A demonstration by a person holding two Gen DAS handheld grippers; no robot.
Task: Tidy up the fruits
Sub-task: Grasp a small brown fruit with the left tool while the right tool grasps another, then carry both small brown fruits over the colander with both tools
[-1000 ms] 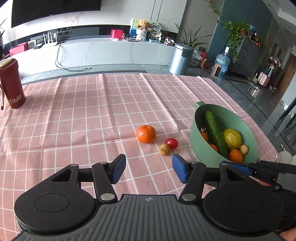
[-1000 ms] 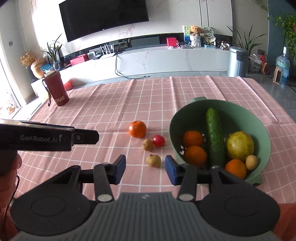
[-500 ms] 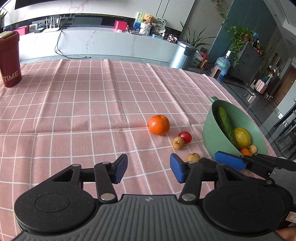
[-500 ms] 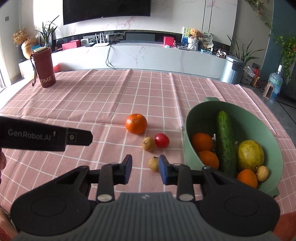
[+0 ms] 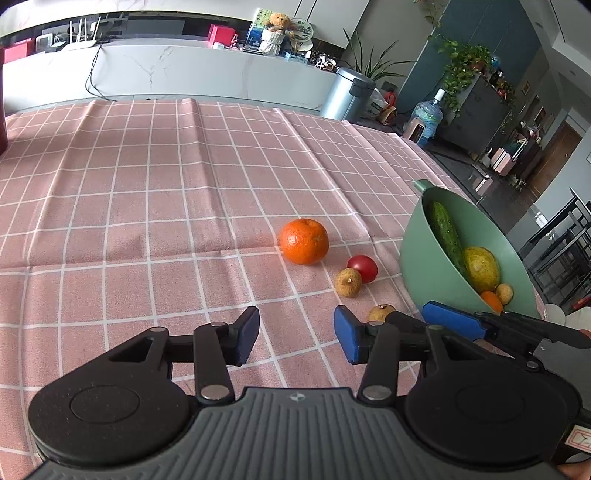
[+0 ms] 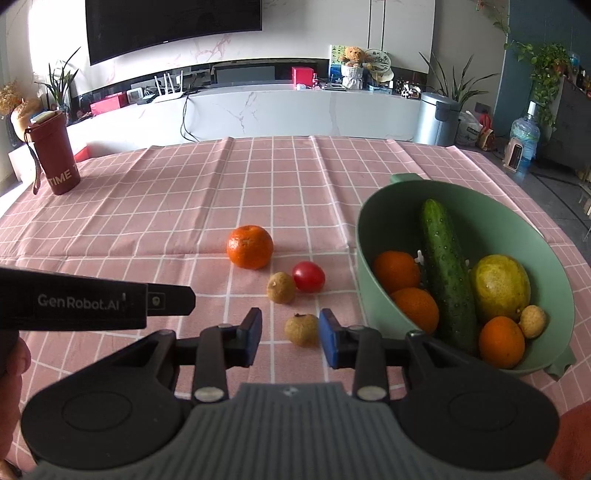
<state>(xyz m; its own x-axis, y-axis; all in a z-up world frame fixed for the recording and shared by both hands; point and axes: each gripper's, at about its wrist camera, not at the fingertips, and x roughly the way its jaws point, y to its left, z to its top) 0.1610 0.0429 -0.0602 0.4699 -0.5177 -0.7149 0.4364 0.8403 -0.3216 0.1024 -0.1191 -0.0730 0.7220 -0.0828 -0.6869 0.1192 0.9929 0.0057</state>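
Right tongs (image 6: 290, 336) gape around a longan (image 6: 301, 329) on the desk (image 6: 147, 221), its right side against the right pad, gripping nothing. Left tongs (image 5: 296, 339) hang wide open, empty. At 12 o'clock lie another longan (image 6: 281, 287), tomato (image 6: 308, 276) and orange (image 6: 250, 247); bowl (image 6: 373, 221) at 2 o'clock.

A pink checked tablecloth (image 6: 184, 206) covers the table, and a dark red tumbler (image 6: 55, 155) marked "TIME" stands at its far left corner. Beyond it, a teddy bear (image 6: 355, 55) sits on the white marble counter (image 6: 295, 110), a steel trash bin (image 6: 437, 118) stands to the right, and a television (image 6: 173, 26) hangs on the wall.
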